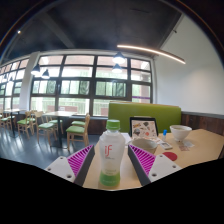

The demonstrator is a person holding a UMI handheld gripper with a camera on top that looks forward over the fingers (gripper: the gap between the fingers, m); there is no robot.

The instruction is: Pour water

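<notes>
A plastic bottle (pixel 112 160) with a green cap, a white label and pale green liquid stands upright between my fingers. My gripper (pixel 112 152) is shut on the bottle, with the magenta pads (pixel 80 160) pressing on its two sides. The bottle's base is low over the light wooden table (pixel 190 152); I cannot tell whether it touches it. A white cup (pixel 181 133) stands on the table beyond and to the right of the fingers.
A small printed box (pixel 143 128) stands behind the bottle. Small blue and pink items (pixel 166 153) lie near the cup. A green sofa (pixel 150 112), chairs and tables (pixel 78 128) and large windows are further back.
</notes>
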